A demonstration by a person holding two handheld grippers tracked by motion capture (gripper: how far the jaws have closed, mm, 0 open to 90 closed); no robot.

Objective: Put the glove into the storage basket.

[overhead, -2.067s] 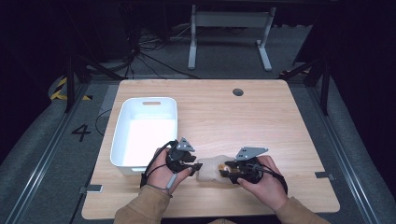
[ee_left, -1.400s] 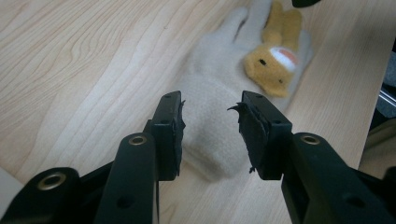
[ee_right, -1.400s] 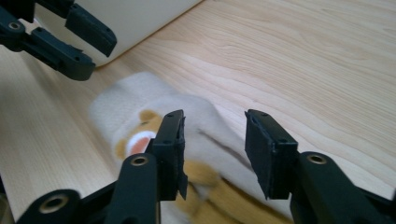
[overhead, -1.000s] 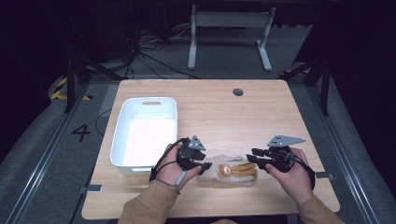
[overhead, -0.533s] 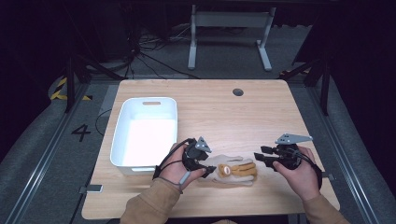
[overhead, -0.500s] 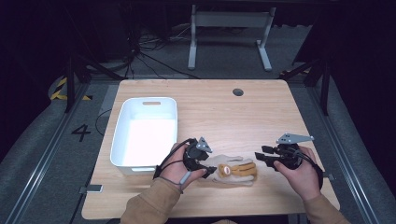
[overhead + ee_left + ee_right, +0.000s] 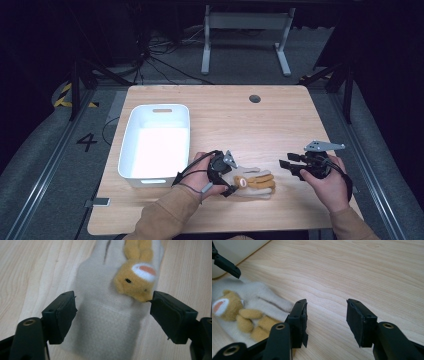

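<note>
Fuzzy beige glove [image 7: 250, 181] w/ plush orange bear [image 7: 136, 281], flat on woodgrain table [image 7: 240, 120]

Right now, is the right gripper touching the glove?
Apart. The right gripper view shows the right gripper open over bare table, with the glove off to its side.

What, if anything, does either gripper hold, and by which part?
Nothing: the left gripper has just opened astride the glove's cuff; the right gripper stands open over bare table.

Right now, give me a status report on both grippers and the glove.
Left gripper open, jaws just widened, straddling the glove cuff. Right gripper open, just widened, nothing between its jaws. Glove flat on table, beside white bin. Nothing in the way.
</note>
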